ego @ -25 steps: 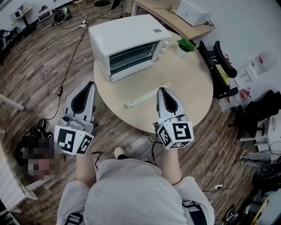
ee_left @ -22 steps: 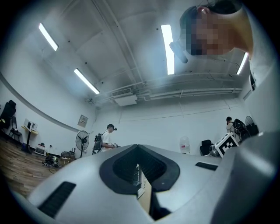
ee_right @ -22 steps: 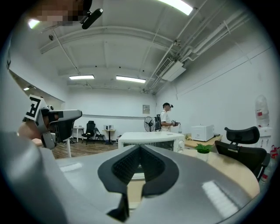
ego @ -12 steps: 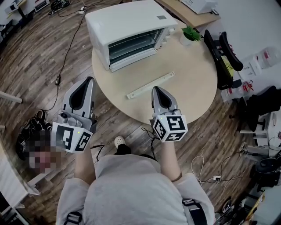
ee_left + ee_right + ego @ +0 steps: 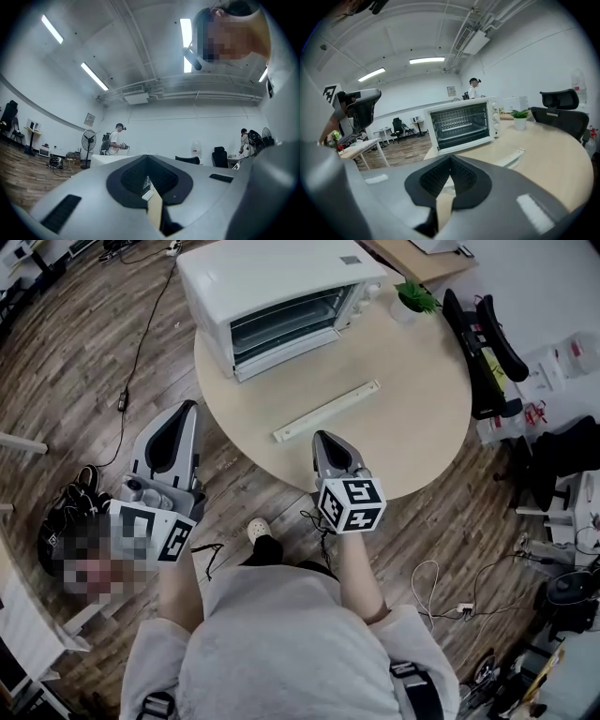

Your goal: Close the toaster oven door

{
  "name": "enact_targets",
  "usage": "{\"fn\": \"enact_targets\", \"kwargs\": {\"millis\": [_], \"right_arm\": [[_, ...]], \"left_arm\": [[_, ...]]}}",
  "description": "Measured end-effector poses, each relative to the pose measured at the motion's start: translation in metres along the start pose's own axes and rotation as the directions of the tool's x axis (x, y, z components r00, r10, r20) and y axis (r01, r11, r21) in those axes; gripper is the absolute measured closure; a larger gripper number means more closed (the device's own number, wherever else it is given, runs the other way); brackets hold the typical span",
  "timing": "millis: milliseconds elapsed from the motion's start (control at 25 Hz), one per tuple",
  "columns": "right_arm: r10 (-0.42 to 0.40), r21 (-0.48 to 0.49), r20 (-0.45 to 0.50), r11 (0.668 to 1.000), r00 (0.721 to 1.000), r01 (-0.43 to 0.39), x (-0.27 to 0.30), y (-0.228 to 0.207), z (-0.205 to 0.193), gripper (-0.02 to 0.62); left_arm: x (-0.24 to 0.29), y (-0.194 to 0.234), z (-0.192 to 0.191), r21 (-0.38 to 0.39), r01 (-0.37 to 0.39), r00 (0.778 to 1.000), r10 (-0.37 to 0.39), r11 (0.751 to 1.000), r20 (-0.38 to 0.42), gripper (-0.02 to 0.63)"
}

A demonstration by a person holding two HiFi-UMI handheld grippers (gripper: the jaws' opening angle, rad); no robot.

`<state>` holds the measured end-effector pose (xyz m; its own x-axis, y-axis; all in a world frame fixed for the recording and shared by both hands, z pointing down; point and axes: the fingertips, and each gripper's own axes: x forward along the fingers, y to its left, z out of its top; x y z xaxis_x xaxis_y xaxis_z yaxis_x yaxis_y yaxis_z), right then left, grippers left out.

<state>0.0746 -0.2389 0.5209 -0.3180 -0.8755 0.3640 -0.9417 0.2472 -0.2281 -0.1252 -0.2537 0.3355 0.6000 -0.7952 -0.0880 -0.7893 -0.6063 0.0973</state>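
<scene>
A wooden floor (image 5: 66, 362) ran under a round, pale bench (image 5: 412, 418). At the far side of the bench stood the white toaster oven (image 5: 272, 277), its front turned toward the person. In the right gripper view the wire rack showed through that front, with the knobs in a column at its right; whether the door was fully up I could not tell. A black chair (image 5: 483, 343) stood beside the bench's right edge.

A long white strip (image 5: 326, 412) lay flat on the bench, slanted, between the oven and the near edge and apart from both. The left tongs (image 5: 186, 414) hung off the bench, over the floor just beside its left edge, tips aimed forward. Its own view looked up at the ceiling lights and showed the jaws clenched tip to tip with nothing between them. The right tongs (image 5: 322, 438) sat over the near rim of the bench, just short of the strip's near end and pointed at the oven. Its jaws were likewise pressed together and empty. A small potted plant (image 5: 414, 298) stood on the bench just to the right of the oven.
</scene>
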Motion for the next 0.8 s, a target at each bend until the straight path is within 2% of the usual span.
{"fn": "enact_targets", "kwargs": {"millis": [120,400,640,800], "right_arm": [[0.0,0.027,-0.05,1.0,0.999,0.001,0.008,0.0,-0.024,0.584],[0.014,0.017,-0.166,1.0,0.986,-0.011,0.027,0.007,-0.074,0.583],[0.007,0.037,-0.214,0.999,0.977,0.001,0.042,0.005,-0.099,0.567],[-0.008,0.009,-0.241,1.0,0.971,0.011,0.054,0.002,-0.11,0.54]], "left_arm": [[-0.003,0.003,-0.004,-0.001,-0.002,1.0,0.002,1.0,-0.01,0.6],[-0.012,0.009,-0.008,-0.005,-0.015,1.0,0.015,1.0,-0.021,0.6],[-0.023,0.015,-0.011,-0.008,-0.033,0.999,0.032,0.999,-0.027,0.6],[-0.03,0.019,-0.013,-0.008,-0.05,0.998,0.049,0.999,-0.03,0.6]]}}
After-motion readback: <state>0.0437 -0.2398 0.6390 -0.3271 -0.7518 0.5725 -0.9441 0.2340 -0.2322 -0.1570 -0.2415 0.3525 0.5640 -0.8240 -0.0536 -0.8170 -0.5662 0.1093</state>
